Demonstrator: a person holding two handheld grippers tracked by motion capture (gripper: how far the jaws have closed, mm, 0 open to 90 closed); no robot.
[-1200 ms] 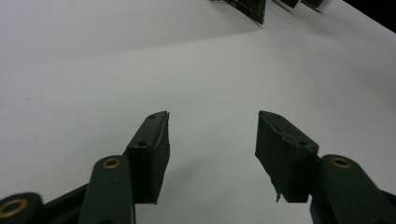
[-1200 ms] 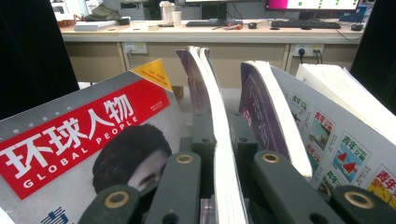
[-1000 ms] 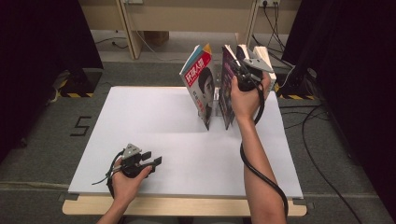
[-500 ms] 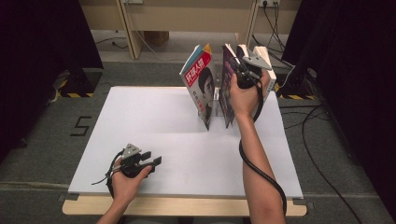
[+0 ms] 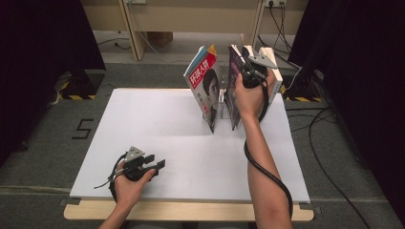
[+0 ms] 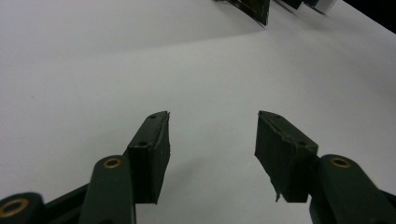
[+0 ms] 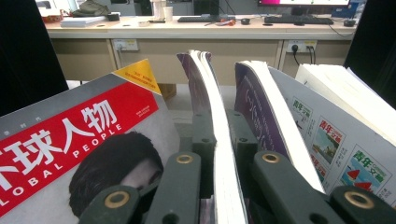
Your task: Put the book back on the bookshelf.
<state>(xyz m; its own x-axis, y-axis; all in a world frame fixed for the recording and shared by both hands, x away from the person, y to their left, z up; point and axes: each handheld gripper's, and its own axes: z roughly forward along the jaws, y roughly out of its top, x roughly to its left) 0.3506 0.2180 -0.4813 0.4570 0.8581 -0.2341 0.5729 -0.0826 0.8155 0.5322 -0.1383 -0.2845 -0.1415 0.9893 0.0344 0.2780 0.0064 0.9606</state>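
Several magazines stand upright in a clear rack (image 5: 221, 102) at the far right of the white table (image 5: 157, 129). A red-and-grey magazine (image 5: 204, 81) (image 7: 70, 140) leans at the left. My right gripper (image 5: 244, 59) (image 7: 219, 140) is up at the top of the row, shut on the top edge of a thin purple-covered magazine (image 5: 234, 86) (image 7: 205, 88). To its right stand another purple magazine (image 7: 266, 107) and a white one (image 7: 345, 154). My left gripper (image 5: 160, 164) (image 6: 212, 137) rests low on the table near the front left, open, nothing between its pads.
A wooden desk (image 7: 187, 32) with a keyboard and outlets stands behind the table. Cables (image 5: 325, 124) lie on the grey floor at the right. Dark curtains hang on both sides. A cable trails along my right forearm (image 5: 260, 162).
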